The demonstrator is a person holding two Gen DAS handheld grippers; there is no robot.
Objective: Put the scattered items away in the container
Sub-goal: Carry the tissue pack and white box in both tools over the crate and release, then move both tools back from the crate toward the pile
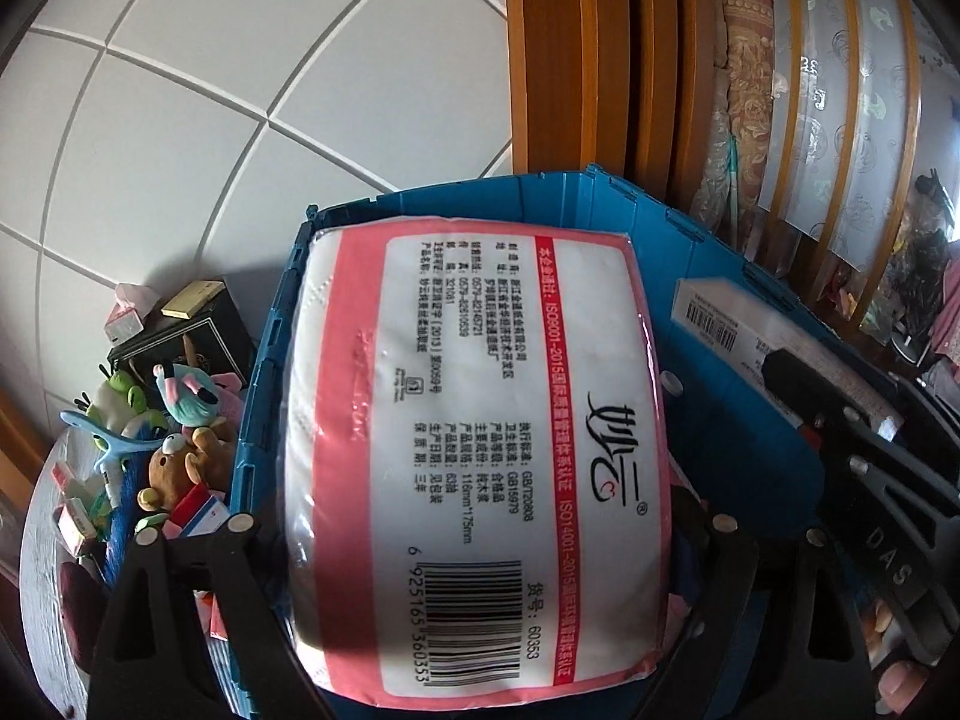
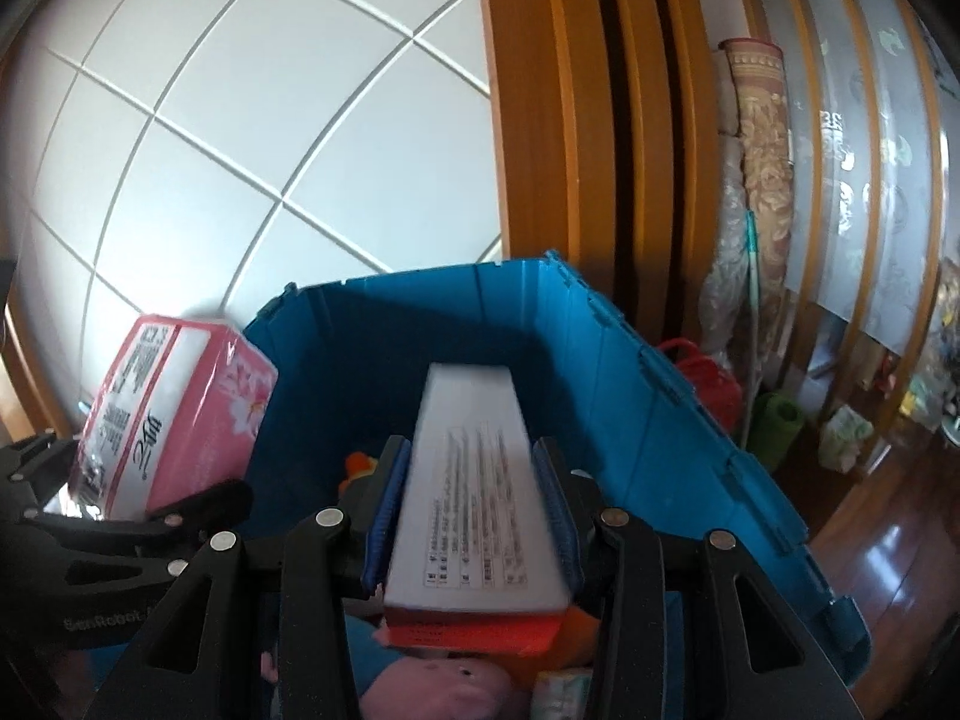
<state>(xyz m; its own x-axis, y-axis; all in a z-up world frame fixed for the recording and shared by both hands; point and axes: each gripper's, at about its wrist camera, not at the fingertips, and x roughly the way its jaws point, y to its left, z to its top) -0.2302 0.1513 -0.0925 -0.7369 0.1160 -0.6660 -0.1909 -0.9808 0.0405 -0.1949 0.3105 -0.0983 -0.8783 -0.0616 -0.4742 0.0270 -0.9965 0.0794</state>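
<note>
Behind everything stands a white tiled wall (image 1: 198, 90) with an orange wooden door frame (image 1: 576, 54) beside it, and below them the blue plastic folding crate (image 1: 708, 276) we are filling.

From the left wrist view, our left gripper (image 1: 480, 570) carries a pink and white plastic-wrapped pack of tissues (image 1: 480, 450), label side up, over the crate's opening. The black jaws stand wide because the pack is broad; they clasp its two long sides, so it hangs level and should drop in flat. To the left of the crate, a round table top (image 1: 42, 588) bears what we judge is yet to be tidied: a small brown teddy bear (image 1: 174, 474), a green frog plush (image 1: 120, 396), a blue hanger-shaped clip (image 1: 114, 441) and small red and white cartons (image 1: 75, 519).

From the right wrist view, our right gripper (image 2: 474, 516) is drawn in narrow on a long white cardboard box with a red end (image 2: 474, 480), its blue ribbed pads (image 2: 384, 516) pressing the long sides. We hold the box pointing forward over the crate's inside, so it can go in lengthwise. Beneath it a pink plush toy (image 2: 438, 690) and something orange (image 2: 360, 465) already lie in the crate. The tissue pack shows at the left, over the crate's left wall.
</note>
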